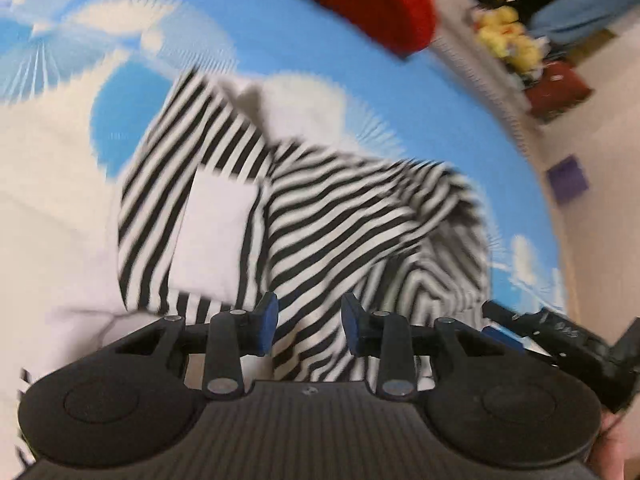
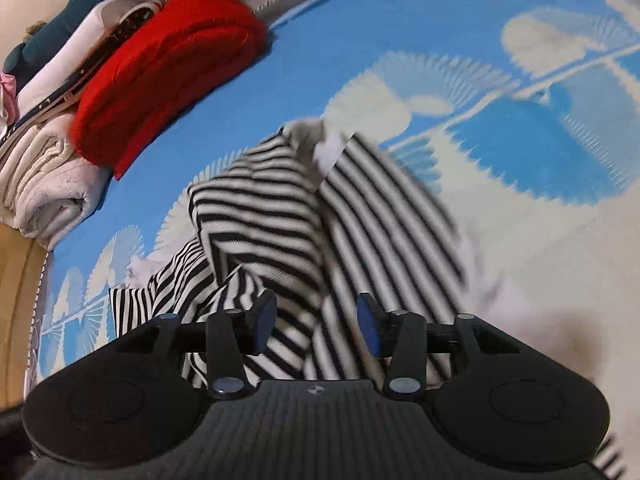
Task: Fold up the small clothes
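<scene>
A black-and-white striped garment [image 1: 320, 216] lies crumpled on a blue cloth with white clouds [image 1: 248, 28]. It has a white patch [image 1: 216, 232] on its left part. My left gripper [image 1: 309, 326] is open just above the garment's near edge, with nothing between its blue pads. In the right wrist view the same striped garment [image 2: 304, 216] lies bunched, a sleeve trailing to the left. My right gripper [image 2: 317, 325] is open over its near part and holds nothing. The right gripper's black body shows at the lower right of the left wrist view [image 1: 560, 336].
A folded red garment [image 2: 160, 68] lies at the far edge of the cloth, next to a stack of folded white and cream clothes [image 2: 48, 184]. Yellow soft toys [image 1: 504, 36] and a purple block [image 1: 568, 178] lie on the floor beyond the cloth's right edge.
</scene>
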`<state>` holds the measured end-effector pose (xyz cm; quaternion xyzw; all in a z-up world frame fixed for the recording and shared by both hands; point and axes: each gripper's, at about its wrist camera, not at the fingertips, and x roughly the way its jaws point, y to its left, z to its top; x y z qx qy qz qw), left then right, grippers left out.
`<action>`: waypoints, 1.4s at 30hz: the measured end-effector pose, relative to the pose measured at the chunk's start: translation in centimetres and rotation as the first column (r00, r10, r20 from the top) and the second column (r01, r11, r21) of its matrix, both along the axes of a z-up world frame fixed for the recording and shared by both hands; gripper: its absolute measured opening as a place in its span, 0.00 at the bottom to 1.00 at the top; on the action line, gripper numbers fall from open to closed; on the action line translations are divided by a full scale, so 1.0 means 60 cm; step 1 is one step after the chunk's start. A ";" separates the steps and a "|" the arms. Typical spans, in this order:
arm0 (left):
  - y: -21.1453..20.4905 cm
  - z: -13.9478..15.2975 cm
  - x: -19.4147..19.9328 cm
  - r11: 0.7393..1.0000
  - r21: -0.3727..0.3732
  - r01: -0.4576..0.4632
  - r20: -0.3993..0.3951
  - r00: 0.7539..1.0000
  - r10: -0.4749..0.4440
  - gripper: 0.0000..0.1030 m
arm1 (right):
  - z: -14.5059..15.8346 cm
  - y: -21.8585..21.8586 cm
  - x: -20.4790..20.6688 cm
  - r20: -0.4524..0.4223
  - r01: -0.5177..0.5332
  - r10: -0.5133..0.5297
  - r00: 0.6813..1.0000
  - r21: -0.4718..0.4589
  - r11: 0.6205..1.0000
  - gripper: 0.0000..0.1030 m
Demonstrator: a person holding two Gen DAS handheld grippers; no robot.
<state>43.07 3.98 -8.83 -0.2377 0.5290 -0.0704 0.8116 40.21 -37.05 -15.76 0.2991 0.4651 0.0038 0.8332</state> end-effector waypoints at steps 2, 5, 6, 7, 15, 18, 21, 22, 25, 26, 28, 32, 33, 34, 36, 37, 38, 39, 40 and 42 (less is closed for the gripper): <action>0.003 -0.023 0.016 1.000 0.023 0.000 -0.026 1.000 0.000 0.36 | -0.018 0.017 0.014 -0.022 0.010 -0.010 1.000 0.001 1.000 0.53; 0.005 -0.053 0.003 0.999 0.043 0.001 -0.092 0.996 0.003 0.34 | -0.046 0.035 0.030 -0.060 0.021 -0.022 0.998 -0.010 1.000 0.53; 0.013 -0.059 0.001 0.999 0.043 0.006 -0.108 0.994 -0.001 0.19 | -0.053 0.041 0.034 -0.068 0.015 -0.016 0.998 -0.009 1.000 0.52; 0.013 -0.061 0.003 0.999 0.041 0.011 -0.108 0.994 -0.007 0.08 | -0.057 0.047 0.037 -0.068 0.004 -0.005 0.998 -0.012 1.000 0.39; 0.109 0.073 0.008 0.983 -0.064 -0.171 0.327 0.927 0.183 0.01 | 0.082 0.019 -0.007 0.267 -0.017 0.000 0.964 0.058 0.998 0.02; 0.138 0.059 0.008 0.977 -0.077 -0.201 0.237 0.948 0.214 0.02 | 0.107 0.013 -0.041 0.255 -0.135 0.123 0.959 0.030 0.990 0.02; 0.144 -0.018 0.018 0.987 0.020 -0.158 -0.065 0.985 0.159 0.12 | 0.026 0.038 -0.059 -0.091 -0.328 0.328 0.940 0.011 0.945 0.03; 0.151 -0.033 0.014 0.981 0.041 -0.187 -0.112 0.975 0.191 0.18 | 0.008 0.042 -0.065 -0.152 -0.333 0.324 0.934 -0.040 0.942 0.03; 0.174 -0.039 0.006 0.961 -0.015 -0.277 -0.143 0.952 0.272 0.26 | 0.011 0.023 -0.061 -0.130 -0.229 0.213 0.968 -0.124 0.966 0.12; 0.174 -0.032 0.007 0.960 -0.037 -0.278 -0.137 0.953 0.271 0.30 | 0.018 0.008 -0.055 -0.084 -0.171 0.163 0.983 -0.095 0.981 0.20; 0.159 -0.019 0.017 0.967 -0.055 -0.247 -0.124 0.963 0.239 0.40 | 0.023 -0.009 -0.042 -0.027 -0.073 0.072 0.997 -0.061 0.995 0.48; 0.123 -0.034 0.024 0.982 -0.019 -0.189 -0.161 0.970 0.184 0.54 | -0.021 0.006 -0.012 -0.077 -0.066 0.065 0.995 -0.019 0.998 0.49; 0.115 -0.043 0.025 0.984 -0.013 -0.179 -0.178 0.969 0.174 0.53 | -0.034 0.012 -0.006 -0.106 -0.062 0.062 0.992 0.003 0.998 0.49; 0.107 -0.053 0.026 0.985 -0.007 -0.172 -0.193 0.967 0.167 0.52 | -0.043 0.018 -0.003 -0.126 -0.059 0.061 0.990 0.020 0.998 0.48; 0.098 -0.061 0.023 0.986 0.008 -0.167 -0.192 0.967 0.165 0.10 | -0.050 0.029 0.001 -0.125 -0.068 0.070 0.990 0.020 0.997 0.27; 0.096 -0.053 0.021 0.985 0.017 -0.170 -0.172 0.970 0.170 0.02 | -0.046 0.033 0.002 -0.112 -0.070 0.070 0.991 0.008 0.998 0.00; 0.096 -0.035 0.017 0.984 0.006 -0.177 -0.123 0.976 0.177 0.02 | -0.034 0.031 -0.001 -0.076 -0.042 0.042 0.996 0.008 0.999 0.01; 0.098 -0.011 0.014 0.984 -0.041 -0.175 -0.040 0.984 0.173 0.02 | -0.024 0.026 -0.010 -0.027 -0.009 0.010 1.000 0.034 0.999 0.01; 0.098 0.019 0.011 0.985 -0.098 -0.144 0.061 0.987 0.150 0.02 | 0.000 0.016 -0.018 0.040 0.032 -0.035 0.999 0.083 0.996 0.01; 0.096 0.068 0.003 0.986 -0.142 -0.091 0.221 0.968 0.121 0.02 | 0.049 0.000 -0.035 0.159 0.078 -0.098 0.982 0.129 0.989 0.01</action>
